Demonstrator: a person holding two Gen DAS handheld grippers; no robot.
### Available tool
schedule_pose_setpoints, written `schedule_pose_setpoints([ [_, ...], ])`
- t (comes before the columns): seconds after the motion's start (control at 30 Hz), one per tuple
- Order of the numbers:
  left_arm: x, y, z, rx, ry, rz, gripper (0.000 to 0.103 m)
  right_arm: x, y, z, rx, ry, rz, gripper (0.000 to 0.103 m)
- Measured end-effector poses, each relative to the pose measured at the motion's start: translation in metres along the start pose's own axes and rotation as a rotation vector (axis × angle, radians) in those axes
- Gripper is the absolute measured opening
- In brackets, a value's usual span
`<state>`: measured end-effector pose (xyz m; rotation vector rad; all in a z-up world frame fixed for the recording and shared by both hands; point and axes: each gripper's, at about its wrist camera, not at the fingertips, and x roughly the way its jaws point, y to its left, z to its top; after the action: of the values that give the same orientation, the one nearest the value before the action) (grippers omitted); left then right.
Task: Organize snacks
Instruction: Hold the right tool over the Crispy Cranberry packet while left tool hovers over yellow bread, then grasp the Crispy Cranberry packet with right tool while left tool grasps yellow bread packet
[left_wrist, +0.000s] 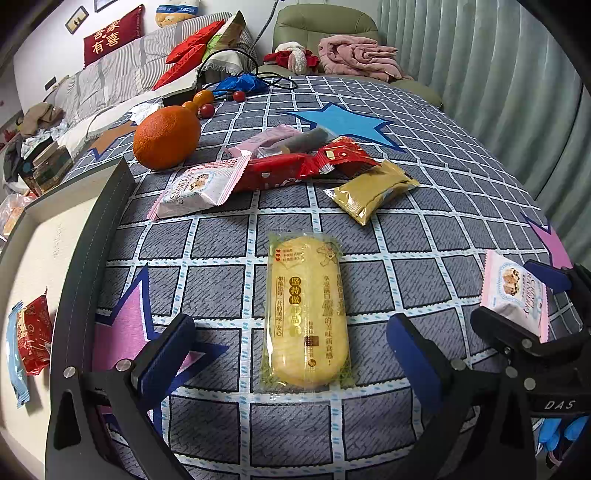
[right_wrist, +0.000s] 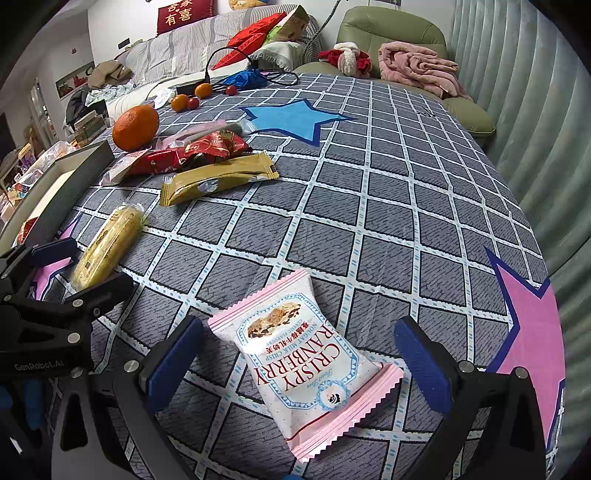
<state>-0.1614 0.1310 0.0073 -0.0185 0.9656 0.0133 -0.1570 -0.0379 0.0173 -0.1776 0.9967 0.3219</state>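
Note:
My left gripper (left_wrist: 291, 354) is open, its fingers on either side of a yellow cake pack (left_wrist: 306, 314) lying on the checked cloth. My right gripper (right_wrist: 301, 354) is open around a pink cranberry crisp pack (right_wrist: 306, 365) that lies flat; this pack also shows in the left wrist view (left_wrist: 515, 295). The yellow pack shows in the right wrist view (right_wrist: 107, 247). Further back lie a gold pack (left_wrist: 373, 190), a red pack (left_wrist: 280, 171), a second pink pack (left_wrist: 199, 188) and an orange (left_wrist: 166, 138).
A grey-rimmed white box (left_wrist: 44, 258) stands at the left with a red snack (left_wrist: 33, 339) and a blue one inside. Small fruits (left_wrist: 205, 103), cables and a blue bag lie at the cloth's far end. A sofa, a green armchair (left_wrist: 325, 26) and a curtain surround the table.

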Motion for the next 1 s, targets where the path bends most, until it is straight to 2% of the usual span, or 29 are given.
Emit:
schedule_pose_setpoints([
  [0.33, 0.000, 0.000, 0.000, 0.000, 0.000, 0.001, 0.103, 0.001, 0.000, 0.002, -0.001, 0.002, 0.001, 0.103],
  [0.43, 0.000, -0.001, 0.000, 0.003, 0.007, 0.001, 0.103, 0.002, -0.001, 0.007, -0.021, 0.034, 0.012, 0.103],
  [0.57, 0.002, -0.006, 0.007, 0.019, 0.087, -0.006, 0.103, 0.006, -0.006, 0.019, -0.089, 0.125, 0.052, 0.103],
  [0.67, 0.003, -0.017, 0.009, 0.046, 0.144, -0.025, 0.100, 0.007, -0.008, 0.021, -0.082, 0.156, 0.050, 0.103],
  [0.73, 0.000, -0.022, 0.010, 0.050, 0.153, -0.030, 0.091, 0.004, -0.008, 0.021, -0.077, 0.160, 0.044, 0.099],
  [0.77, -0.001, -0.024, 0.010, 0.056, 0.157, -0.035, 0.088, 0.002, -0.007, 0.020, -0.074, 0.156, 0.042, 0.093],
  [0.8, -0.004, -0.026, 0.010, 0.065, 0.152, -0.039, 0.074, -0.001, -0.008, 0.019, -0.065, 0.150, 0.038, 0.089],
  [0.83, -0.007, -0.027, 0.011, 0.075, 0.145, -0.043, 0.054, -0.005, -0.009, 0.018, -0.051, 0.142, 0.034, 0.076],
  [0.87, -0.009, -0.028, 0.012, 0.081, 0.146, -0.052, 0.043, -0.008, -0.011, 0.017, -0.035, 0.137, 0.033, 0.063],
  [0.93, -0.011, -0.025, 0.012, 0.064, 0.166, -0.083, 0.039, -0.014, -0.013, 0.016, -0.006, 0.132, 0.048, 0.055],
  [1.0, -0.017, -0.021, 0.011, 0.037, 0.170, -0.117, 0.039, -0.019, -0.016, 0.013, 0.024, 0.124, 0.070, 0.054],
])
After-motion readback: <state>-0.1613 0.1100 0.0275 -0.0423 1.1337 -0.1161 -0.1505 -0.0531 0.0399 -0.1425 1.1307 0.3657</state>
